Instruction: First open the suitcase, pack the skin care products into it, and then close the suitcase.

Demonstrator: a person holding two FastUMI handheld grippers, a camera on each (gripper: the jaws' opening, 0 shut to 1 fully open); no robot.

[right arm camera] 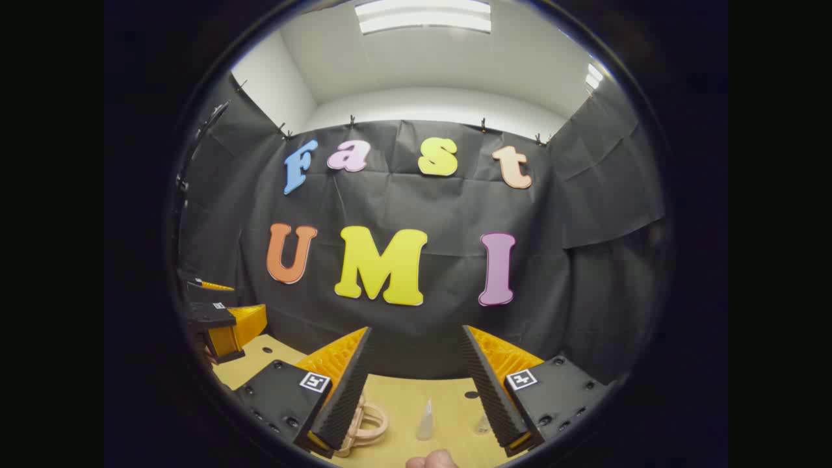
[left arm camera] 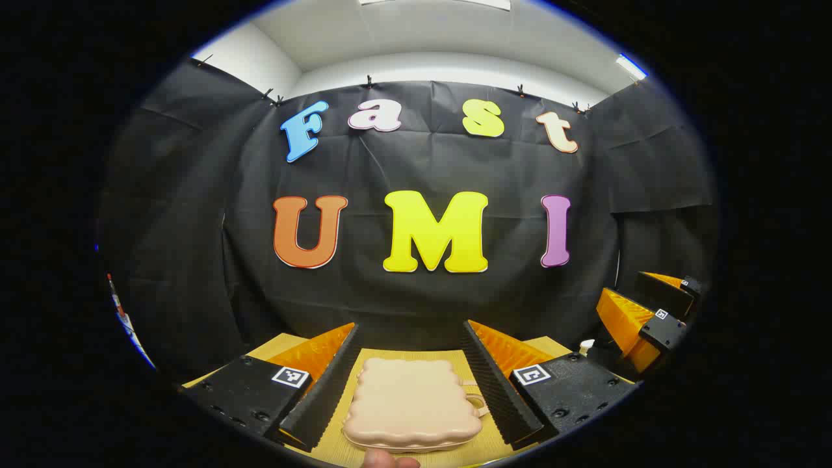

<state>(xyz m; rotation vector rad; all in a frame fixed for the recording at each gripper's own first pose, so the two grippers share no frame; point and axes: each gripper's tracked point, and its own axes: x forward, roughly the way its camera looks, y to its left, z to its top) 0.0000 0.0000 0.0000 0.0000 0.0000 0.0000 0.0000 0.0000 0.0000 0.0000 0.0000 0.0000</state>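
The suitcase [left arm camera: 411, 404] lies shut on the table [left arm camera: 481, 448] between the parted fingers of the left gripper [left arm camera: 411, 383] — opening comes first — while the right gripper [right arm camera: 416, 390], also spread, hovers over a small bottle [right arm camera: 426, 419].

Cloth-walled [left arm camera: 422, 299] recording booth, wooden table [right arm camera: 396, 396]

A closed, pale pink suitcase [left arm camera: 411, 403] with scalloped edges lies flat on the table. A small clear bottle [right arm camera: 426, 420] stands upright near it.

Suitcase [left arm camera: 413, 403] on table [left arm camera: 481, 448], bottle [right arm camera: 426, 419] to its right
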